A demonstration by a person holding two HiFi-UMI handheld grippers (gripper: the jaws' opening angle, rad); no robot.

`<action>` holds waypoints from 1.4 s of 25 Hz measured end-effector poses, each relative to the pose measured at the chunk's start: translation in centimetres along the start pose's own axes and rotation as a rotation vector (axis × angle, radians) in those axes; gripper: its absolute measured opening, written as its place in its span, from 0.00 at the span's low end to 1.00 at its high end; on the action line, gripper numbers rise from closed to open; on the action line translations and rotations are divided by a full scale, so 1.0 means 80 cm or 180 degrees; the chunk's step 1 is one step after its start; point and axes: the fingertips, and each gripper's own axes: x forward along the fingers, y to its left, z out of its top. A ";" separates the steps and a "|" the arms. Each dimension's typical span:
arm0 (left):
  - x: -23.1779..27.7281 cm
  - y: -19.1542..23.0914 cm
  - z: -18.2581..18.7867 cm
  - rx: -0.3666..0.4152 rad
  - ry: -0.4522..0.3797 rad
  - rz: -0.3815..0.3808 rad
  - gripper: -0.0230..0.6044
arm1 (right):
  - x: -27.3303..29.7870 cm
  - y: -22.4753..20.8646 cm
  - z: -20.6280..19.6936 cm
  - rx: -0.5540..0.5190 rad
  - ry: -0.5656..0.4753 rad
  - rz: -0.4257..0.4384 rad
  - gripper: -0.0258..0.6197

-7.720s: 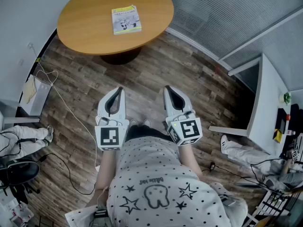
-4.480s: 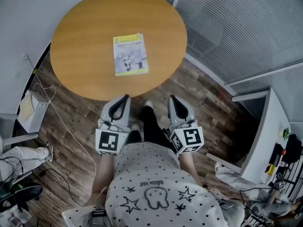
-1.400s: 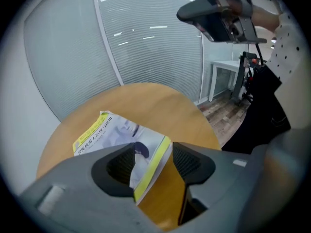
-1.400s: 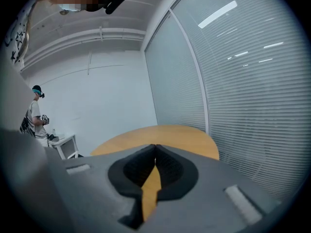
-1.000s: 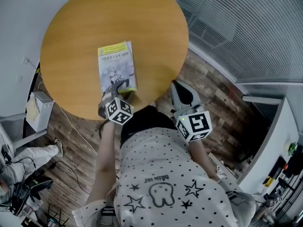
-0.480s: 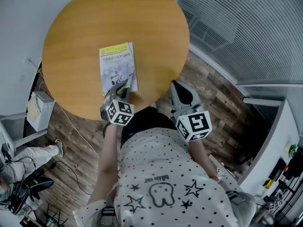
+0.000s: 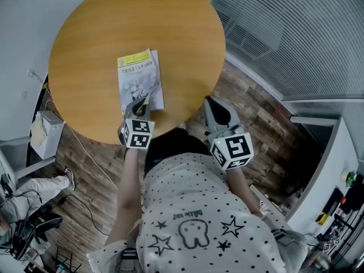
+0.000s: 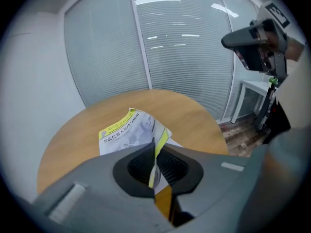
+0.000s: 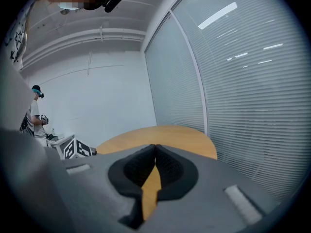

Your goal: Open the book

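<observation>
So we've got the book (image 7: 139, 79) on the table (image 7: 182, 33), near-left side, our left gripper (image 7: 142, 102) at its near edge, our right gripper (image 7: 214, 103) further right, just off the rim.

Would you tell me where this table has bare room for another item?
The table is bare right of the book out to the rim, across the far half beyond the book, and in a narrower strip on its left. It is crowded only at the near edge, where the left gripper pinches the book's cover.
</observation>
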 end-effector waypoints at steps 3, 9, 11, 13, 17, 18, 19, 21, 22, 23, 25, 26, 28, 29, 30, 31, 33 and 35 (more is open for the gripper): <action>-0.008 0.011 0.005 -0.0125 -0.0081 0.0030 0.07 | 0.001 0.004 0.000 -0.0009 -0.0003 -0.0011 0.05; -0.025 0.030 0.014 -0.0259 -0.0232 0.0089 0.07 | 0.008 0.019 0.005 -0.0038 0.0014 -0.0011 0.05; -0.032 0.036 0.014 -0.0340 -0.0271 0.0108 0.07 | 0.011 0.028 0.008 -0.0057 0.0014 0.0009 0.05; -0.039 0.046 0.015 -0.0431 -0.0336 0.0136 0.07 | 0.014 0.037 0.010 -0.0064 0.0016 0.0018 0.05; -0.056 0.069 0.018 -0.0631 -0.0492 0.0201 0.07 | 0.021 0.054 0.015 -0.0063 0.0026 0.0026 0.05; -0.061 0.075 0.018 -0.0690 -0.0522 0.0212 0.06 | 0.024 0.058 0.017 -0.0065 0.0028 0.0028 0.05; -0.064 0.082 0.017 -0.0741 -0.0547 0.0224 0.06 | 0.026 0.061 0.018 -0.0068 0.0029 0.0026 0.05; -0.070 0.095 0.014 -0.0799 -0.0582 0.0246 0.06 | 0.033 0.069 0.021 -0.0070 0.0032 0.0018 0.05; -0.072 0.101 0.012 -0.0808 -0.0594 0.0255 0.06 | 0.036 0.074 0.022 -0.0071 0.0034 0.0017 0.05; -0.074 0.106 0.010 -0.0813 -0.0604 0.0261 0.06 | 0.039 0.079 0.023 -0.0072 0.0036 0.0019 0.05; -0.078 0.114 0.008 -0.0839 -0.0622 0.0268 0.06 | 0.045 0.088 0.025 -0.0074 0.0042 0.0025 0.05; -0.080 0.118 0.007 -0.0859 -0.0632 0.0272 0.06 | 0.047 0.091 0.026 -0.0073 0.0045 0.0029 0.05; -0.083 0.125 0.006 -0.0900 -0.0650 0.0281 0.06 | 0.051 0.097 0.028 -0.0074 0.0052 0.0033 0.05; -0.084 0.128 0.005 -0.0921 -0.0660 0.0289 0.06 | 0.052 0.100 0.028 -0.0078 0.0056 0.0035 0.05; -0.086 0.132 0.004 -0.0944 -0.0669 0.0301 0.06 | 0.054 0.102 0.029 -0.0084 0.0060 0.0037 0.05; -0.087 0.135 0.002 -0.0970 -0.0678 0.0318 0.06 | 0.056 0.104 0.029 -0.0090 0.0065 0.0038 0.05; -0.091 0.142 -0.003 -0.1043 -0.0693 0.0361 0.06 | 0.059 0.107 0.030 -0.0102 0.0073 0.0039 0.05; -0.097 0.150 -0.009 -0.1123 -0.0708 0.0421 0.06 | 0.061 0.111 0.031 -0.0112 0.0076 0.0044 0.05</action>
